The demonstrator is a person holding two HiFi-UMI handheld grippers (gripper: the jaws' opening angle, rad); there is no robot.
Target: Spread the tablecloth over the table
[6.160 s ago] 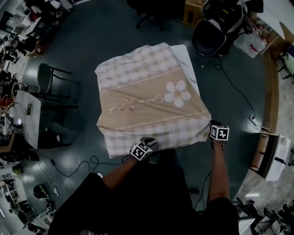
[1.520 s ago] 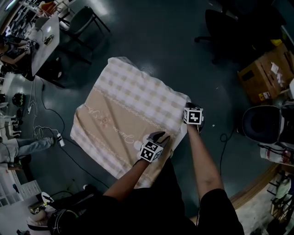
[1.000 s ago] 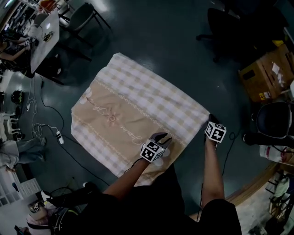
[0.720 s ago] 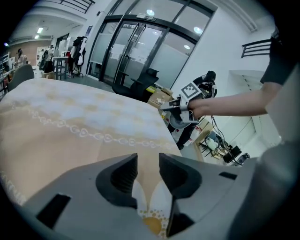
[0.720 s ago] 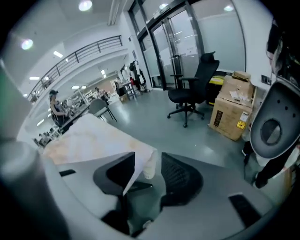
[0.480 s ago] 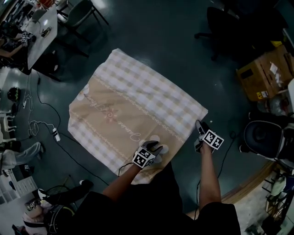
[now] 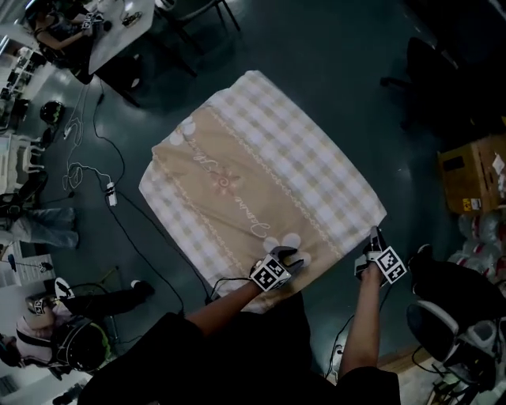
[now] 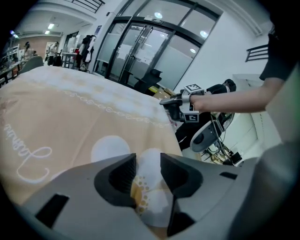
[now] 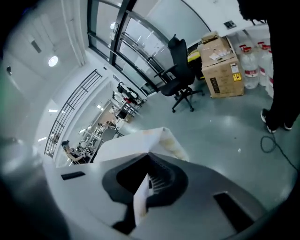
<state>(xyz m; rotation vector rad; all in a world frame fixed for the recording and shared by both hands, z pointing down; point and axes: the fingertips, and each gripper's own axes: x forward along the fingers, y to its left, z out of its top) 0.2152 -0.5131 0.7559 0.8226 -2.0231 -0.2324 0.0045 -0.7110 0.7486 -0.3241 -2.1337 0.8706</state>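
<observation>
The beige tablecloth, with checked borders and a white flower, lies spread over the table and hangs over its edges. My left gripper rests on the flower near the cloth's near edge. In the left gripper view its jaws stand apart and have just been opening, with the flower print lying between them. My right gripper is at the cloth's near right corner. In the right gripper view it is shut on a thin edge of the tablecloth. The left gripper view also shows the right gripper beyond the cloth's edge.
A cardboard box and water bottles stand on the floor at the right, with an office chair beyond. Cables run over the floor at the left, where a person sits. A desk stands at the top left.
The head view has swung, so the cloth sits higher and further right in the picture. Both grippers have shifted right along the near edge. The right gripper has rolled at the corner.
</observation>
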